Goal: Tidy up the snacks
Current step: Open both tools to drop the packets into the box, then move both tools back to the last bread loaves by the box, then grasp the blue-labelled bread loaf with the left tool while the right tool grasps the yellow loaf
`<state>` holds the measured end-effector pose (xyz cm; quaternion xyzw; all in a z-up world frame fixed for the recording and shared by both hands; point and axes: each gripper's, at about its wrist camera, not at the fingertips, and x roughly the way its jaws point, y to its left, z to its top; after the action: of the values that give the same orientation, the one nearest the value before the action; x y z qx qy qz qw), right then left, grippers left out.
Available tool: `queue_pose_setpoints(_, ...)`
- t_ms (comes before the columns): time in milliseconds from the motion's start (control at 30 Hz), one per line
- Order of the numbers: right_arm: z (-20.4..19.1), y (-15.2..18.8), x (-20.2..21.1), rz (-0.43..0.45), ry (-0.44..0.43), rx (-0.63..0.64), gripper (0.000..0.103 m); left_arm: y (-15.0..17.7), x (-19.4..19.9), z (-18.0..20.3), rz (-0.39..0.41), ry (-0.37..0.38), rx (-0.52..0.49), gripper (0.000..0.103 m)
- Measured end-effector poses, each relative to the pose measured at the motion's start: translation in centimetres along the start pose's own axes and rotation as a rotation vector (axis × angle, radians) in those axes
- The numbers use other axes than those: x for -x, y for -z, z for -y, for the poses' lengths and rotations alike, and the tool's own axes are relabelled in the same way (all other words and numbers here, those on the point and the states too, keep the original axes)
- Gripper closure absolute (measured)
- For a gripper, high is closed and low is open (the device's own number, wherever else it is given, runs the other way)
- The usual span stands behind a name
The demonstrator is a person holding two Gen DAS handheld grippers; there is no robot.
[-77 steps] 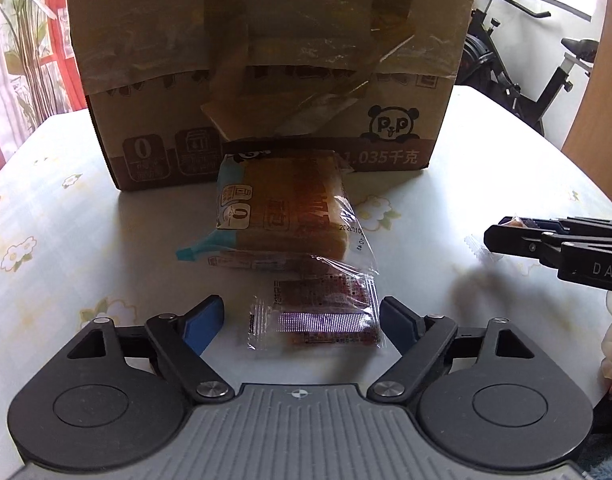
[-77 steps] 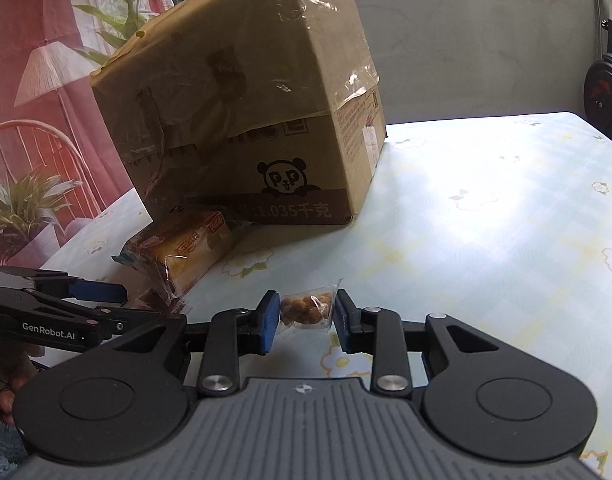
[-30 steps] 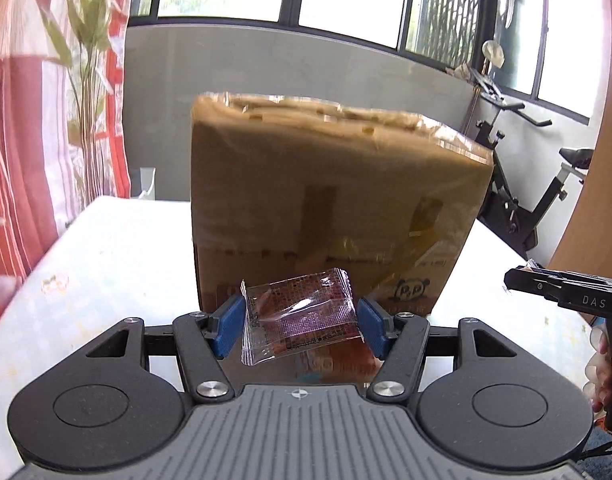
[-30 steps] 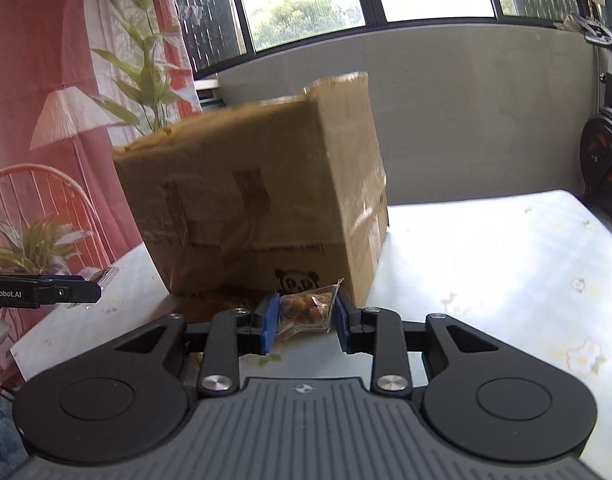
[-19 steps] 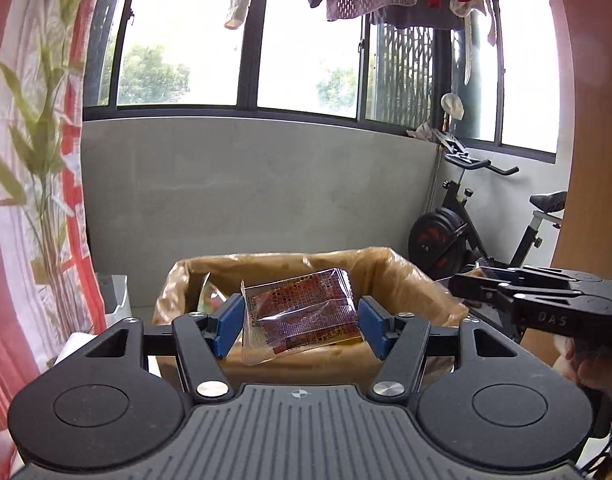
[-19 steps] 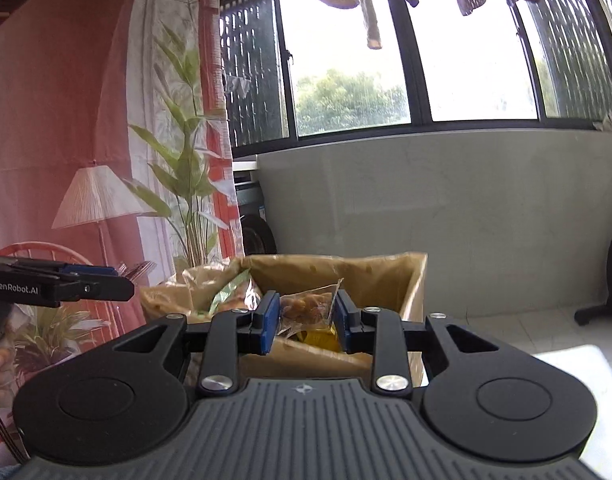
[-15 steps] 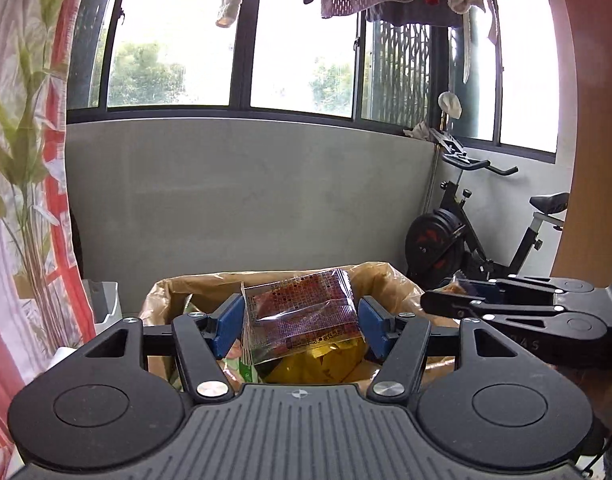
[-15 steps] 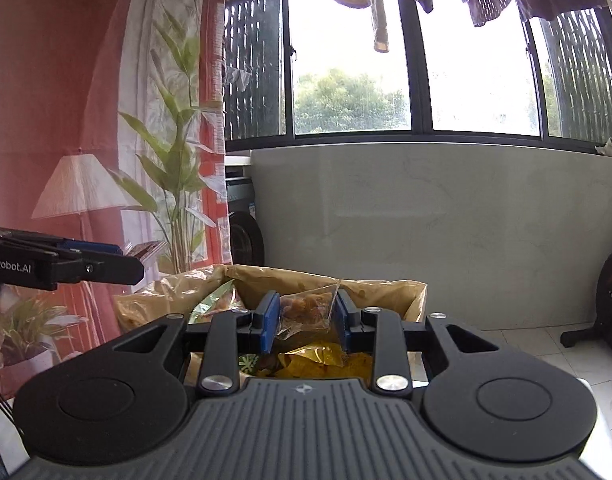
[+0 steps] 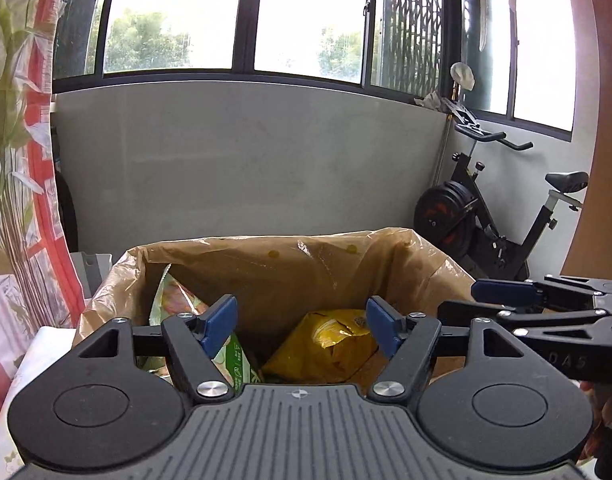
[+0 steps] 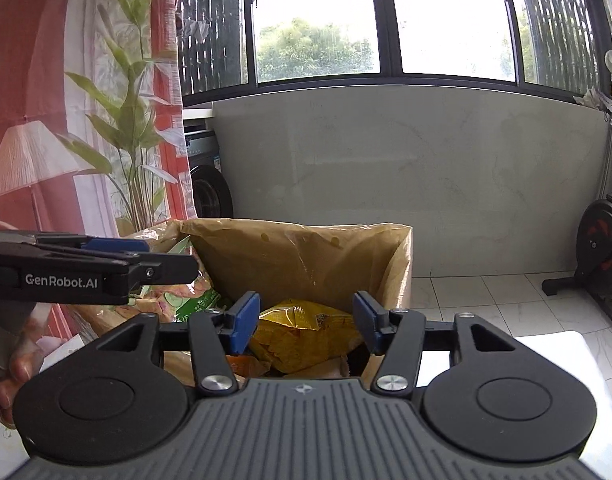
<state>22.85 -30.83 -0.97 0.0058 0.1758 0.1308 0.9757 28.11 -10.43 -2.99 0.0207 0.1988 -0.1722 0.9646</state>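
Both grippers hover over the open top of a brown cardboard box [image 9: 290,268] [image 10: 306,256] lined with plastic. My left gripper [image 9: 301,324] has its jaws opening, with nothing between the blue pads. My right gripper [image 10: 306,320] is also opening and empty; it shows from the side in the left wrist view [image 9: 502,292]. Inside the box lie a yellow snack bag [image 9: 330,344] [image 10: 302,332] and a green snack packet [image 9: 230,356] [image 10: 194,296]. The red-purple packet and the small clear nut packet are out of sight.
A white flowered table [image 10: 554,356] carries the box. A grey low wall [image 9: 246,168] and windows stand behind it. An exercise bike [image 9: 490,220] stands at the right, a red curtain with a plant print [image 10: 86,120] at the left. A hand [image 10: 18,372] holds the left gripper.
Both grippers rose from the table to above the box. Half a second ago each still held its packet; now both jaws have spread and the packets are gone from between them.
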Motion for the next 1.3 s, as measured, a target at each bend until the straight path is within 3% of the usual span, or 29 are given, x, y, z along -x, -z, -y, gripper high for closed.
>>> queue_pose_setpoints(333,-0.9,2.4,5.7,0.085,-0.054,-0.007,0.047,2.8,7.2,-3.2,-0.011,0.085,-0.039,0.03)
queue_pose_setpoints(567,-2.6,5.9,7.7,0.074,-0.077,-0.034,0.047,6.7,9.2,-5.4,-0.081,0.119,0.052,0.031)
queue_pose_setpoints(967,-4.9,12.5,3.8,-0.173,-0.103,-0.008,0.047,14.1,4.8,-5.4,-0.271,0.183,0.11,0.031)
queue_pose_setpoints(1100,-6.0,14.7,2.3,-0.261,-0.14,0.065,0.04,16.7,2.8,-4.9,-0.332,0.2,0.158,0.033)
queue_pose_setpoints(1300,-7.4,16.8,0.5,-0.348,-0.19,0.125,0.036,17.8,0.8,-5.2,-0.366,0.229,0.213,0.035)
